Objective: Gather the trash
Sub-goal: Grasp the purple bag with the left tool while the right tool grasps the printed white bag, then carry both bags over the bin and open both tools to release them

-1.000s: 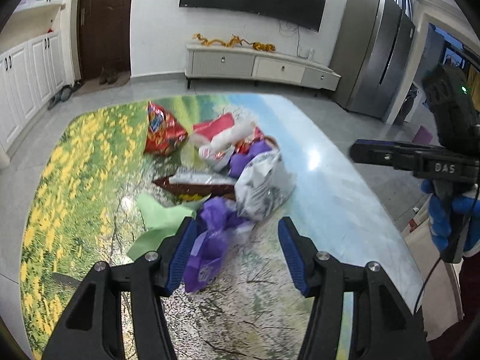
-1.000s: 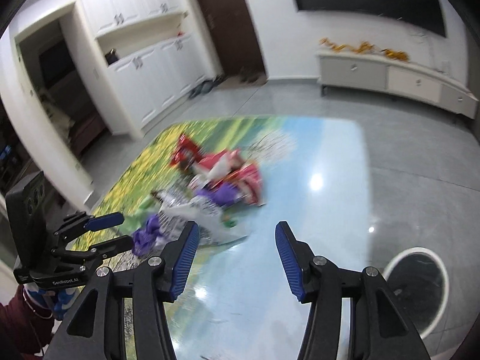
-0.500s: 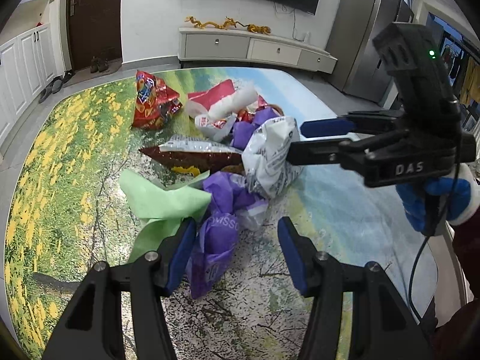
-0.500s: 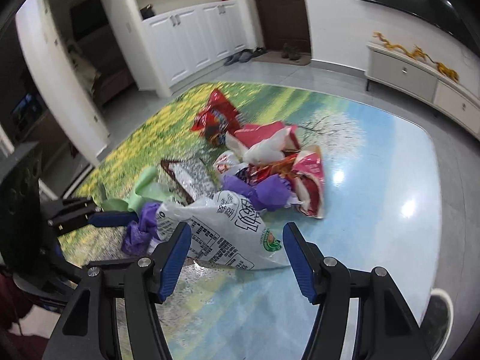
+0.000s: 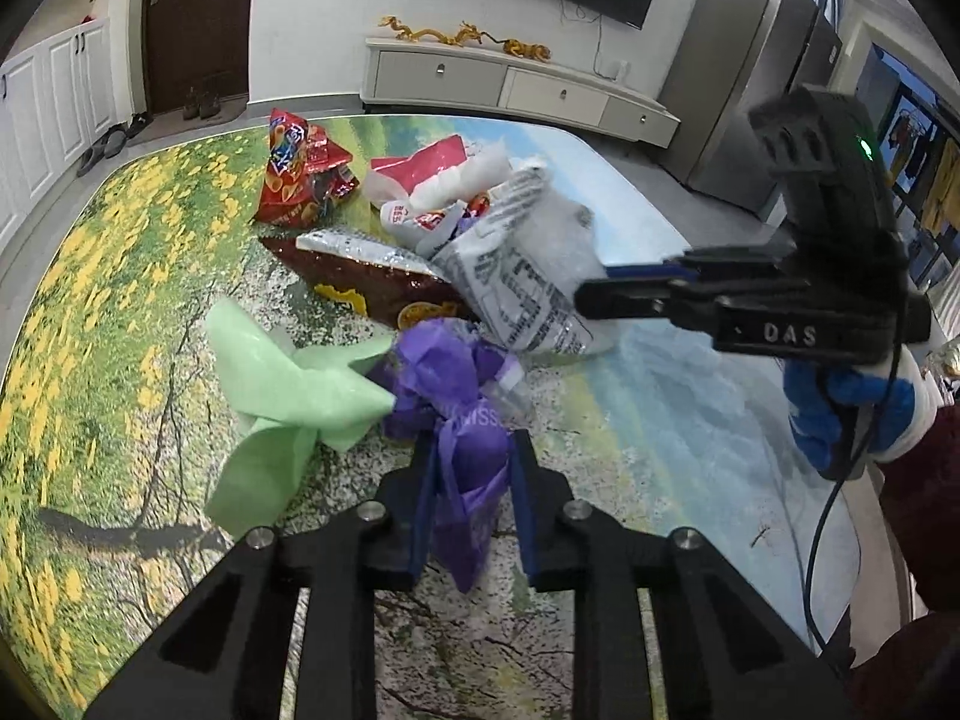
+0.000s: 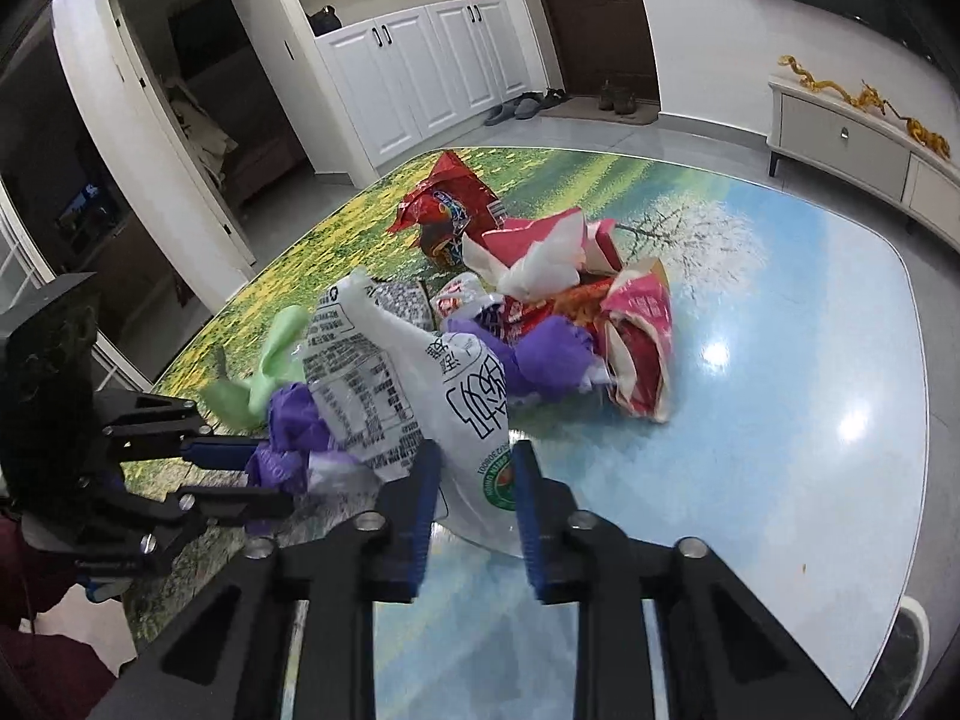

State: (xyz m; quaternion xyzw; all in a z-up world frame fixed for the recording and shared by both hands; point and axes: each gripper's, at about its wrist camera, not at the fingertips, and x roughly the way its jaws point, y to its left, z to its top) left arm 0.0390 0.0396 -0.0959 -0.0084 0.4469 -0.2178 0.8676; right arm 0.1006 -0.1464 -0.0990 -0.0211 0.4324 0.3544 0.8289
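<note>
A heap of trash lies on the landscape-printed table (image 5: 108, 276). My left gripper (image 5: 469, 468) is shut on a crumpled purple plastic bag (image 5: 462, 396), which also shows in the right wrist view (image 6: 288, 438). My right gripper (image 6: 474, 480) is shut on a white printed plastic bag (image 6: 408, 396); that bag shows in the left wrist view (image 5: 516, 276) with the right gripper (image 5: 606, 294) on its edge. A light green bag (image 5: 282, 390) lies beside the purple one. A red chip bag (image 5: 300, 174), a dark foil wrapper (image 5: 372, 276) and red-and-white wrappers (image 6: 600, 300) lie behind.
A white TV cabinet (image 5: 510, 90) stands against the far wall, with a grey fridge (image 5: 750, 78) to its right. White cupboards (image 6: 420, 60) and a dark door (image 6: 588, 18) lie beyond the table. A round bin rim (image 6: 915, 654) shows on the floor at right.
Both grippers have closed: the left on the purple bag, the right on the white printed bag. The right gripper moved in toward the heap from the side.
</note>
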